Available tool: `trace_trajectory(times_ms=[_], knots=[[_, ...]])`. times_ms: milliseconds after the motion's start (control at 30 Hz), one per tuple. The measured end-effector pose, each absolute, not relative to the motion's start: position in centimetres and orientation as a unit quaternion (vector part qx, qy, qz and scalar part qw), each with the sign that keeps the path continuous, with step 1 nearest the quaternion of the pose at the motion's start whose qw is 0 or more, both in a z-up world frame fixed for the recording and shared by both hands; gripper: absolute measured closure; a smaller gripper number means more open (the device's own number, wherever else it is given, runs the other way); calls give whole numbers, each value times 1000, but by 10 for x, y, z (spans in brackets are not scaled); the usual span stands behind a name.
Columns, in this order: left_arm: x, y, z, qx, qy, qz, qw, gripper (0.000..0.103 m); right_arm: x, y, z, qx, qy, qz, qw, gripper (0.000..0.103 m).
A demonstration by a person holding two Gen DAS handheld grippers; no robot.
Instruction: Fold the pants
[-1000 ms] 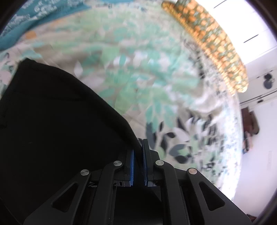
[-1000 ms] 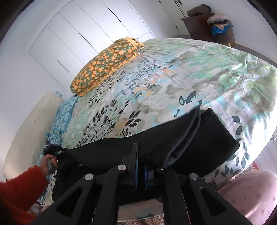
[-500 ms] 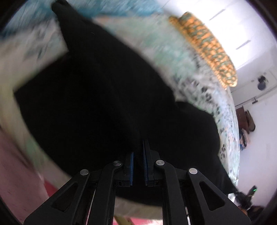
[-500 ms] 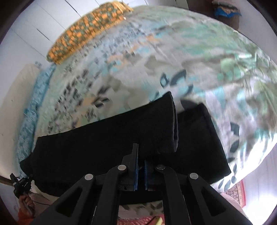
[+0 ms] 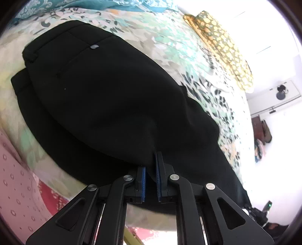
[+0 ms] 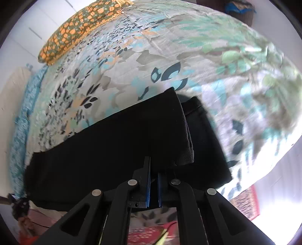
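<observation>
Left tongs (image 5: 151,169) pinching pants (image 5: 105,98) fold; right tongs (image 6: 153,173) pinching the cuff end. Pants on bed (image 6: 132,62), near edge. A second ago the left end hung lifted; now carried over, waistband layer atop legs. Pillow (image 6: 79,28) far.

Black pants (image 5: 105,98) folded over on a leaf-print bed (image 5: 169,49), pinched by the left tongs (image 5: 150,169).

The tongs' blue pads are clamped on a fold of black cloth at the near edge. The upper layer shows a back pocket seam and a small button (image 5: 93,46). An orange-patterned pillow (image 5: 222,49) lies at the far side of the bed; a teal cloth (image 5: 79,5) runs along its upper edge.
</observation>
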State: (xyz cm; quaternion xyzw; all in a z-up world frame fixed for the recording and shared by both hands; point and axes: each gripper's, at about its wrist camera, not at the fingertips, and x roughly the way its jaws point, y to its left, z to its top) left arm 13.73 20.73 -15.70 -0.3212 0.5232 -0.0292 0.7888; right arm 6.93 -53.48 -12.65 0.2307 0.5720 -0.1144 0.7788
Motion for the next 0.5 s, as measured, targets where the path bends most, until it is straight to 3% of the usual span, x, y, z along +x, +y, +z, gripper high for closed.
trace_trajectory(times_ms=[500], knots=[[141, 173, -176, -261, 583, -20, 770, 96, 58, -546, -140, 227, 613, -114, 748, 96]])
